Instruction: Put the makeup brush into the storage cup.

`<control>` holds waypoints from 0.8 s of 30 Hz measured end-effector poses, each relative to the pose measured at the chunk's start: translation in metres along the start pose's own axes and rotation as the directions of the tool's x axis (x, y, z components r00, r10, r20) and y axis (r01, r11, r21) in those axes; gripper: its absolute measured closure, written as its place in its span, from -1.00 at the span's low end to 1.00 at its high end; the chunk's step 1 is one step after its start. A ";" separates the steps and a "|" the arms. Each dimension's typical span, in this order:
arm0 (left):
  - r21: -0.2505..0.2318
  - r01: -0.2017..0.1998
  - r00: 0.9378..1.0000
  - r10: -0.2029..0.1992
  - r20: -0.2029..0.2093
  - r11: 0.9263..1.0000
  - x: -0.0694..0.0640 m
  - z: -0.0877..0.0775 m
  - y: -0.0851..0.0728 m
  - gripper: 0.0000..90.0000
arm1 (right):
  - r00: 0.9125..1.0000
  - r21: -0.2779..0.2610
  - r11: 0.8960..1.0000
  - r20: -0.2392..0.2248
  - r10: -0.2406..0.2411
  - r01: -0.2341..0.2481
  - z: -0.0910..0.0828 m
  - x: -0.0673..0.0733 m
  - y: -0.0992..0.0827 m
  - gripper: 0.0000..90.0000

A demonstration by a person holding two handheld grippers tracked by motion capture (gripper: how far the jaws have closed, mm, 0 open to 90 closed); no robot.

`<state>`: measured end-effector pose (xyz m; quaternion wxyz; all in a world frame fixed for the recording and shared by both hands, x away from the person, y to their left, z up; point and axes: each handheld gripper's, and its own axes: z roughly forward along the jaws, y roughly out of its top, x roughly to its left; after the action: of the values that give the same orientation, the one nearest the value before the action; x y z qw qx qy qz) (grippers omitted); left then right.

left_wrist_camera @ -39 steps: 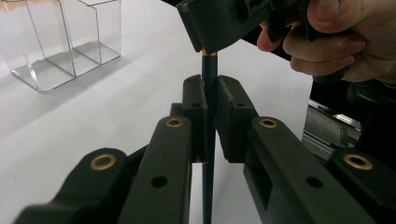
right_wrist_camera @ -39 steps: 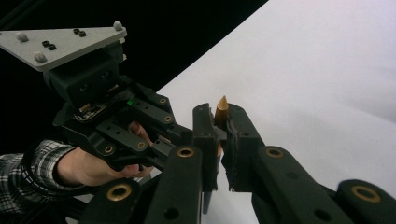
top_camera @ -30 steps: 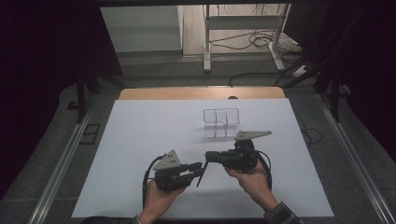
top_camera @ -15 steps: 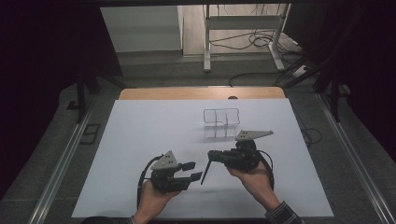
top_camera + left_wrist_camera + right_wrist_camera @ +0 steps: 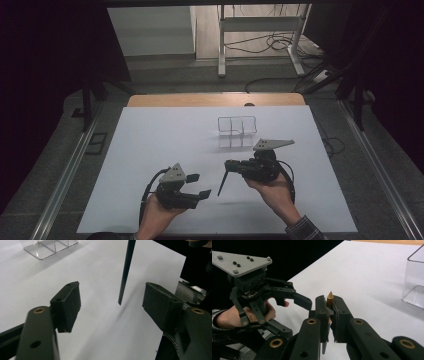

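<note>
The right claw is clamped tight on a thin dark pencil; in the right gripper view the two pads pinch it just below its gold-coloured end, which sticks up between them, while the shaft runs down out of the grip. In the high view the pencil hangs slanting from the claw, its lower tip above the white worktop and pointing toward the left claw. That left claw holds nothing: its jaws have just been opening and stand clearly apart, with bare white sheet showing between the pads in the left gripper view. There the pencil's lower end hangs beyond and between the two pads, near them but touching neither. Both claws sit in the near half of the worktop, the left one close to the near edge and the right one a little farther in, each gripped by a hand coming in from below. Behind the right claw, toward the middle of the sheet, stands a clear plastic box with dividers, near the claw's grey plate but apart from it. To the left and beyond the box the white sheet lies open up to the wooden strip at the far edge; past the side edges the floor is dark.
</note>
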<state>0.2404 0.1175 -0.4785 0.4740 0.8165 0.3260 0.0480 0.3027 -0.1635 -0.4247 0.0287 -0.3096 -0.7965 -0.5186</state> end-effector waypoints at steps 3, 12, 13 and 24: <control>0.000 0.008 1.000 -0.008 -0.008 1.000 0.001 -0.003 -0.002 -0.39 | 1.000 -0.005 1.000 0.003 0.001 -0.001 -0.001 -0.001 0.000 0.86; 0.020 0.031 0.999 -0.030 -0.042 0.999 0.008 -0.009 -0.009 -0.54 | 1.000 -0.011 1.000 0.019 0.000 0.000 -0.004 -0.002 0.003 0.86; 0.023 0.032 0.998 -0.031 -0.045 0.999 0.009 -0.010 -0.010 -0.56 | 1.000 -0.013 1.000 0.020 0.000 0.000 -0.005 -0.003 0.003 0.86; 0.048 0.079 0.992 -0.073 -0.105 0.996 0.015 -0.019 -0.017 -0.82 | 0.999 -0.023 1.000 0.036 -0.007 0.007 -0.005 -0.006 0.010 0.86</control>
<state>0.2362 0.1460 -0.4857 0.4366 0.8120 0.3821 0.0636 0.3116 -0.1680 -0.4163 0.0089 -0.3164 -0.7918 -0.5224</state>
